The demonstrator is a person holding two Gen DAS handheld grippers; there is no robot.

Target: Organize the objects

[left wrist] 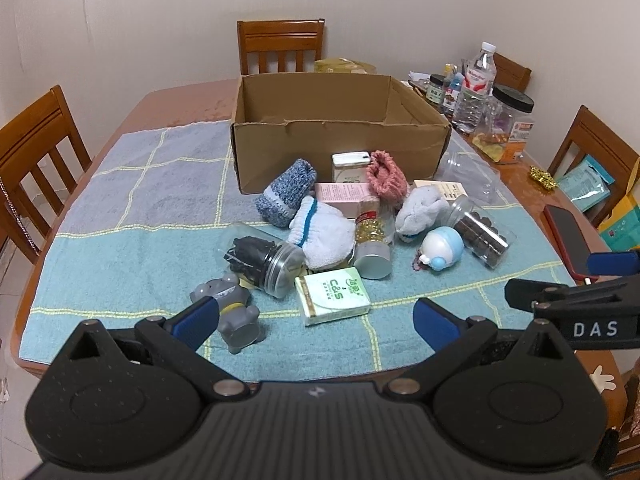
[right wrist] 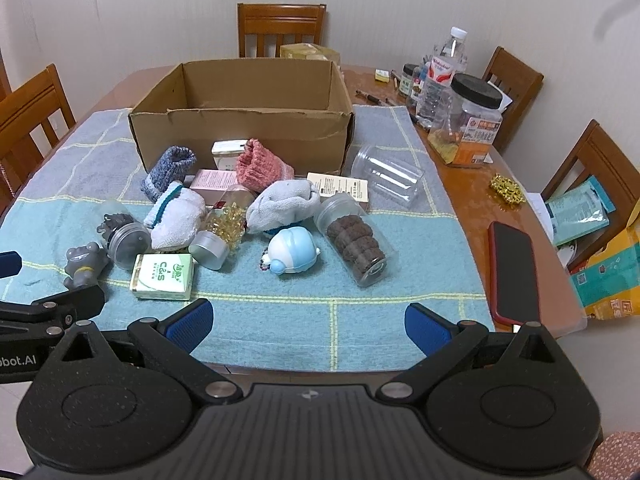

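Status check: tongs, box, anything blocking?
Left tongs and right tongs open, holding nothing. Cardboard box looks empty; clutter pile unsorted in front. Approach to pile clear.

The left gripper point(left wrist: 316, 318) is built of matte black plastic, finely dimpled on two rounded housings behind the jaws. Blue ribbed pads point(left wrist: 192, 316) are carried on black linkage arms, which are pinned with silver rivets. A ribbed centre plate bears a small emblem. The right gripper point(right wrist: 308, 326) is made alike; white lettering "DAS" is printed on its side.
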